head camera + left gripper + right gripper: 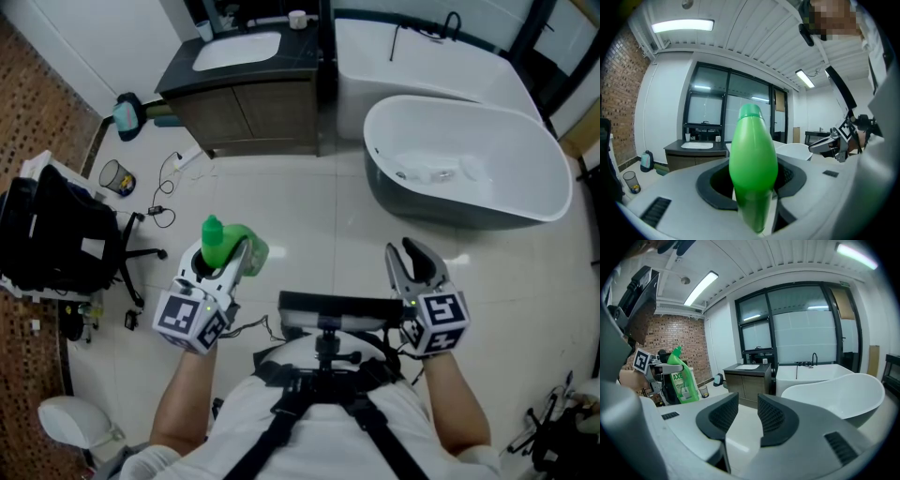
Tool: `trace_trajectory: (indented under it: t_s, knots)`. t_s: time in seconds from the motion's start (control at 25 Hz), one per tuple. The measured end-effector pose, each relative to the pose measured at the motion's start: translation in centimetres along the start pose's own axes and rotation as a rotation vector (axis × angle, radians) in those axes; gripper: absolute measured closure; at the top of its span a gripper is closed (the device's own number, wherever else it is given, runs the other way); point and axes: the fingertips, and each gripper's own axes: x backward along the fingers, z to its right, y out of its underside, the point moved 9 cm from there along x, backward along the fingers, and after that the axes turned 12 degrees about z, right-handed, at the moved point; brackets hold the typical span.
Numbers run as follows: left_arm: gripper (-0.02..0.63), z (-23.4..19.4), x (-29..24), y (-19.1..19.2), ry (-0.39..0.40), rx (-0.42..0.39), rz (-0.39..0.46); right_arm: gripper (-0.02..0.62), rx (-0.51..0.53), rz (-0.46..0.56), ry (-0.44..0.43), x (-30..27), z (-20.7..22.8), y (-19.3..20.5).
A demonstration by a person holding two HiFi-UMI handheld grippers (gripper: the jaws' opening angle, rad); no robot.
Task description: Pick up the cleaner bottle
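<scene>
- Green plastic is filling the space between the jaws of the left gripper (228,265): the cleaner bottle (752,157) is sitting between the two dark pads, which are closing on its body from either side.
- Its capped neck is pointing up and away from the left gripper view's camera, and the lower body is running down out of sight between the jaws.
- From the right gripper view the same bottle (682,377) is standing roughly upright in that grip, with its angled neck on top and a white label on its side.
- In the head view the bottle (228,244) is hanging clear of the pale tiled floor (309,216), in front of the person's left side.
- The right gripper (747,417) is holding nothing; its ribbed pads are standing a narrow gap apart, and only floor is showing between them.
- That gripper (412,261) is hovering level with the left one and well apart from it.
- Beyond the right gripper a white bathtub (469,164) is standing on the floor.
- A dark vanity cabinet (248,108) with a white basin (236,49) is standing against the far wall.
- A black chair (56,239) is sitting at the left edge of the head view.
</scene>
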Motion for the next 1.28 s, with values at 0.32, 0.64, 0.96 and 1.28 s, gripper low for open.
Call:
trace_trajectory:
  t_s: [0.32,0.64,0.96,1.28]
  knots:
    - [0.433,-0.3,0.9,0.3,-0.038,0.006,-0.011,0.468,0.01,-0.01,-0.019,-0.2,-0.1,-0.1]
    - [0.433,0.5,1.8,0.1,-0.036,0.005,-0.013,0.469,0.011,-0.007,-0.041,-0.4,-0.5,-0.1]
    - [0.433,0.6,2.2,0.2,-0.06,-0.029,-0.027,0.468,0.007,-0.009,-0.047,-0.6,-0.5,-0.3]
    - [0.433,-0.3,2.2,0.2,-0.102,-0.066,-0.051,0.469,-0.009,-0.025,0.004,-0.7,0.5,-0.1]
